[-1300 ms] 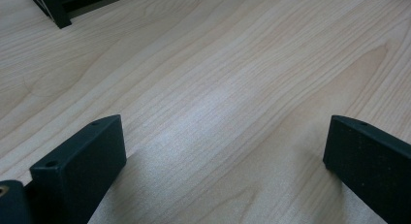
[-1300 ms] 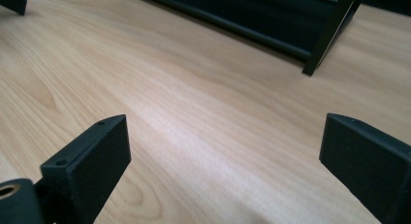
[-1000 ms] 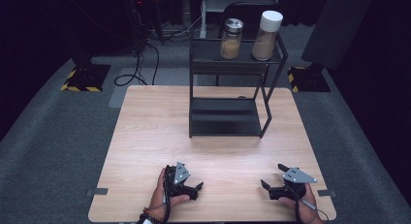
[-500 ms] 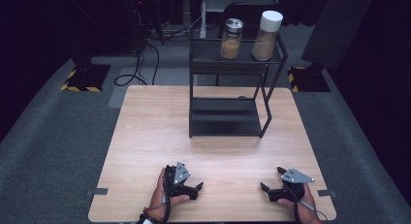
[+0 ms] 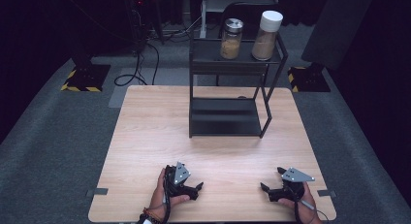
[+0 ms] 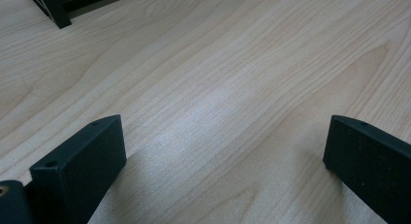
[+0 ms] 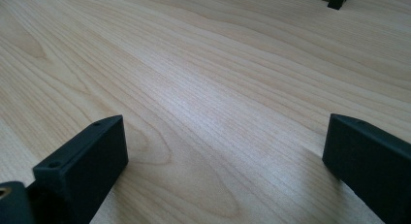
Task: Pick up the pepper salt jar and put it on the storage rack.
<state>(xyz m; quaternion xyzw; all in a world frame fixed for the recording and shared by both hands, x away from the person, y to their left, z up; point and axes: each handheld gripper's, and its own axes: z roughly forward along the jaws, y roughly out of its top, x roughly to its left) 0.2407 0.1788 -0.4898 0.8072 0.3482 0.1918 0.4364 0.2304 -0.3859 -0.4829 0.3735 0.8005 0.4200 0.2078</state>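
Both hands rest low on the table (image 5: pixel 145 136), tools (image 5: pixel 196 190) gaping.

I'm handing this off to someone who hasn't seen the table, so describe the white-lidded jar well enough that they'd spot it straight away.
Start at the black two-tier rack standing at the far side of the wooden table. On its top shelf stand two jars of brown powder; the white-lidded jar is the right-hand one. It is taller, with a wide white cap, while its neighbour, the glass jar, is shorter with a silver metal lid.
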